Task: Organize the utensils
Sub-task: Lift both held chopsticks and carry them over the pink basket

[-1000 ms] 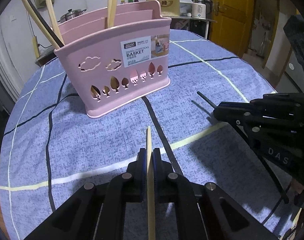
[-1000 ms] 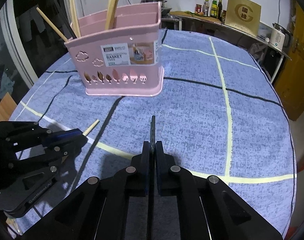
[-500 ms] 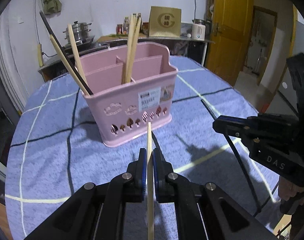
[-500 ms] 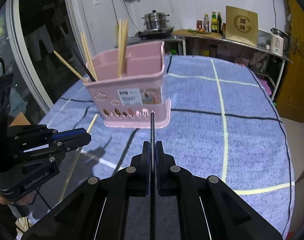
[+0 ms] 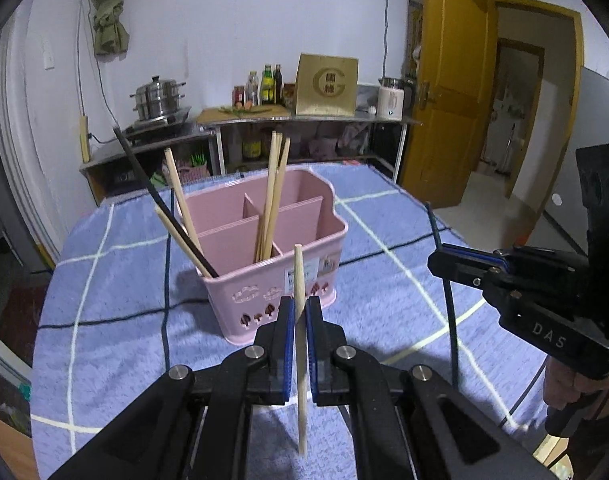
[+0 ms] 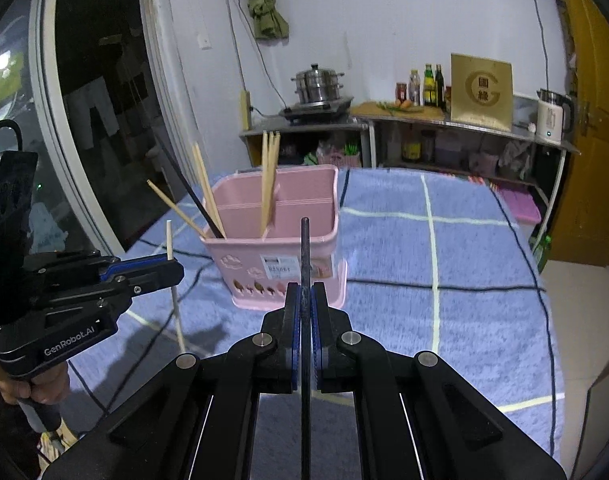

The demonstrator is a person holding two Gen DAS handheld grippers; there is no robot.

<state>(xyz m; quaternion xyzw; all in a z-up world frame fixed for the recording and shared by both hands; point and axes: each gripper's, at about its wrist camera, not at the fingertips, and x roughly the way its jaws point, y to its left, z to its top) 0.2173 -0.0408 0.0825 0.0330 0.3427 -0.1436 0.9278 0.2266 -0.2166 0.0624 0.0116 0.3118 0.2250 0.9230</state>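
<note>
A pink divided utensil basket [image 5: 312, 220] [image 6: 320, 184] stands on the blue checked tablecloth [image 5: 104, 300]. It holds several wooden chopsticks [image 5: 270, 200] and a black one [image 5: 160, 204]. My left gripper [image 5: 299, 308] is shut on a wooden chopstick [image 5: 298, 272], held upright in the air in front of the basket. My right gripper [image 6: 304, 296] is shut on a black chopstick [image 6: 304, 248], also raised, to the right of the left one. The right gripper also shows in the left wrist view [image 5: 436, 260], and the left gripper in the right wrist view [image 6: 176, 272].
Beyond the table stands a metal counter [image 5: 304, 118] with a steamer pot [image 5: 158, 98], bottles [image 5: 270, 86], a gold box and a kettle [image 6: 550, 114]. A yellow door [image 5: 452, 92] is at the right, a dark window [image 6: 84, 112] at the left.
Both grippers have risen well above the table with their chopsticks, from lying low near the cloth to looking down into the basket. Both stay shut.
</note>
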